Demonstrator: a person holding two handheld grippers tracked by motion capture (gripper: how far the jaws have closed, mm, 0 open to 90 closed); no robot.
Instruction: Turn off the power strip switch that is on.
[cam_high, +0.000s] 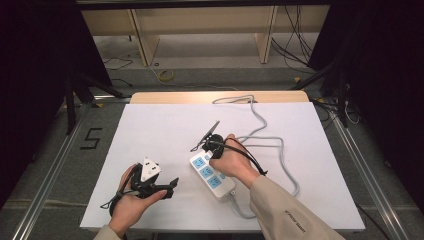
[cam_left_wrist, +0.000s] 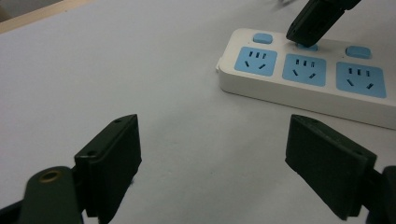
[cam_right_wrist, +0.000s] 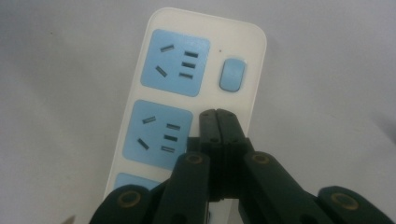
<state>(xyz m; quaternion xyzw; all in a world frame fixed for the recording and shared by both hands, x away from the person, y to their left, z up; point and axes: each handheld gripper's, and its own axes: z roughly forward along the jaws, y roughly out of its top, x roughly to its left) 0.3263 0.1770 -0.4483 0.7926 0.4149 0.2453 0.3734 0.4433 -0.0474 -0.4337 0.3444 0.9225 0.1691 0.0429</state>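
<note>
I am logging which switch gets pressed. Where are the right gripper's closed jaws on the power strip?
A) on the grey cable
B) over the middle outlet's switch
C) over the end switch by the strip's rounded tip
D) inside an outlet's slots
B: the right gripper, jaws shut together, has its tip over the middle switch of the power strip; the end switch sits uncovered.

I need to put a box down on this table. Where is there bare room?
The far left of the white table is bare, beyond the left gripper. Crowded: the power strip, the right gripper and the grey cable looping across the right side.
</note>
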